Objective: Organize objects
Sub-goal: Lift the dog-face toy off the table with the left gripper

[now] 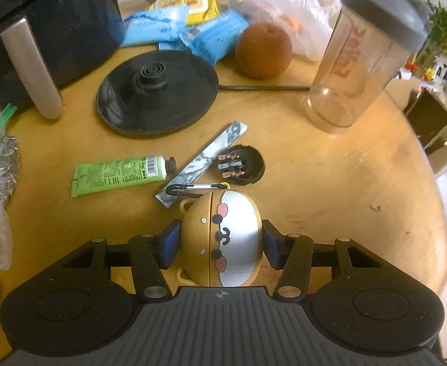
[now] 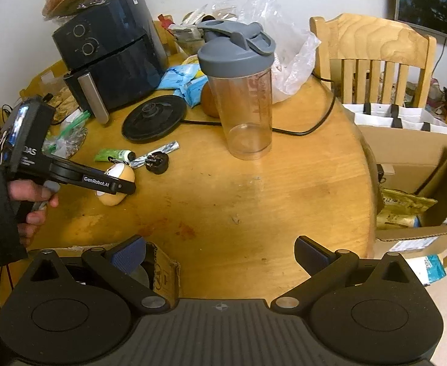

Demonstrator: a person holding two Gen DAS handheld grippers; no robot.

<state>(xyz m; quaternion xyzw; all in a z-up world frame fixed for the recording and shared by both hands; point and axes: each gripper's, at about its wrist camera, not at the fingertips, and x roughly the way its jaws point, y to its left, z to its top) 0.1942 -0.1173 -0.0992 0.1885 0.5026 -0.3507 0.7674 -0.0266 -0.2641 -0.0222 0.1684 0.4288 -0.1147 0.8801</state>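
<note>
A gold egg-shaped case point(image 1: 220, 238) with a bear face and a carabiner point(image 1: 193, 188) lies on the round wooden table point(image 1: 330, 189). My left gripper point(image 1: 221, 227) is shut on it, with a blue pad against each side. In the right wrist view the same case point(image 2: 123, 174) rests on the table under the left gripper point(image 2: 113, 183), which a hand holds. My right gripper point(image 2: 219, 244) hangs open over the table's near edge with nothing between its fingers. Just beyond the case lie a green tube point(image 1: 119, 174), a silver sachet point(image 1: 205, 161) and a black round plug part point(image 1: 238, 166).
Further back stand a black kettle base point(image 1: 156, 91), a clear shaker bottle point(image 1: 360, 61), a brown fruit point(image 1: 263, 50), blue packets point(image 1: 214, 36) and an air fryer point(image 1: 49, 24). A wooden chair point(image 2: 373, 48) and open cardboard boxes point(image 2: 406, 158) flank the table's right side.
</note>
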